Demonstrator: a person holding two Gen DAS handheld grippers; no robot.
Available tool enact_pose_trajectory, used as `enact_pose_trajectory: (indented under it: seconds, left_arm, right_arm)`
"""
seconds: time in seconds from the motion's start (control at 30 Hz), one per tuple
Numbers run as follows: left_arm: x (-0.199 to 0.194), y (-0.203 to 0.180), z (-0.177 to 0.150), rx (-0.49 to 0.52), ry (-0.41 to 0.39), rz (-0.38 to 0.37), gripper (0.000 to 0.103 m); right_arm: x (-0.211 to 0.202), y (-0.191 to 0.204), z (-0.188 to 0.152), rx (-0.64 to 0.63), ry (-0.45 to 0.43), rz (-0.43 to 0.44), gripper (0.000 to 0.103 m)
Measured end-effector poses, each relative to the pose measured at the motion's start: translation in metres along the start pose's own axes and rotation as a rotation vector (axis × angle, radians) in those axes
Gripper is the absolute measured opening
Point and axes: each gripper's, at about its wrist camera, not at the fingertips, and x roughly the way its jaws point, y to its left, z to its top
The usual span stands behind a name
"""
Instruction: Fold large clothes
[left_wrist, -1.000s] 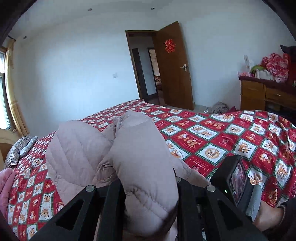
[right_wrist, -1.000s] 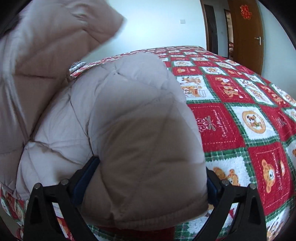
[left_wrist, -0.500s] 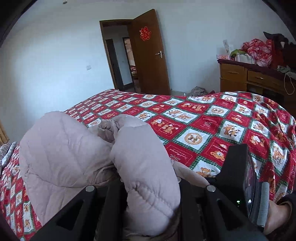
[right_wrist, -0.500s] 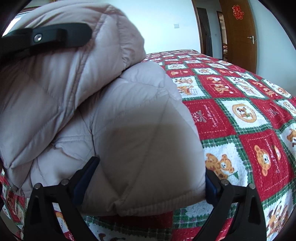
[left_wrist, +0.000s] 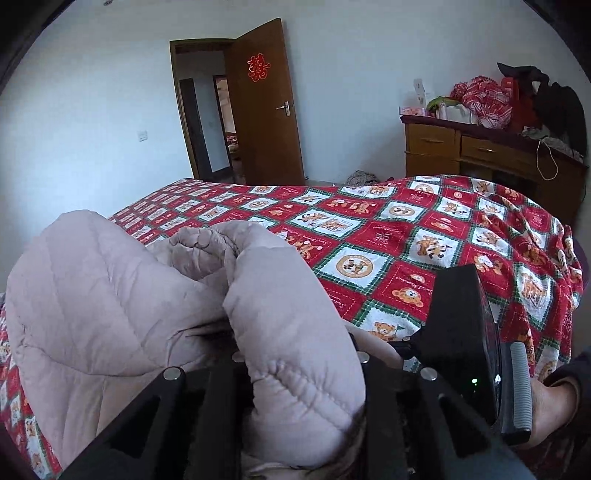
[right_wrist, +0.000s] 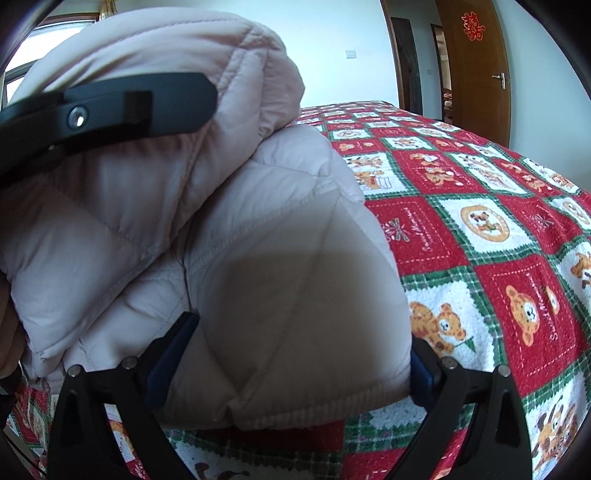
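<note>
A pale pink quilted puffer jacket lies bunched on a bed with a red, green and white bear-patterned cover. My left gripper is shut on a thick fold of the jacket and holds it raised. My right gripper is shut on the jacket's ribbed hem low over the bed's near edge. In the right wrist view the left gripper's black finger shows at upper left, pressed on the lifted jacket fold.
An open brown door stands behind the bed. A wooden dresser piled with clothes and bags stands at the right. The right gripper's black body and the hand holding it show in the left wrist view.
My left gripper has carried its jacket fold to the right, over and closer to the right gripper. The right gripper has stayed almost still, holding the hem.
</note>
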Motion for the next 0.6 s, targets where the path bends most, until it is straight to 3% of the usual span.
enact_pose_trajectory:
  seconds: [0.4,0.47,0.57,0.6]
  left_arm:
    - [-0.033,0.016,0.003,-0.136,-0.159,0.121,0.035]
    - [-0.048,0.015,0.006,-0.148,-0.222,0.14,0.038]
    - [-0.085,0.018,0.012,-0.181,-0.358,0.144,0.06]
    - [-0.103,0.021,0.012,-0.196,-0.426,0.177,0.074]
  right_arm:
    - [0.0,-0.001,-0.001,-0.003,-0.005,0.003,0.101]
    - [0.001,-0.001,-0.001,-0.004,-0.005,0.003,0.101]
    - [0.001,-0.001,-0.001,-0.005,-0.004,0.005,0.102]
    - [0.001,-0.001,-0.001,-0.006,-0.004,0.006,0.102]
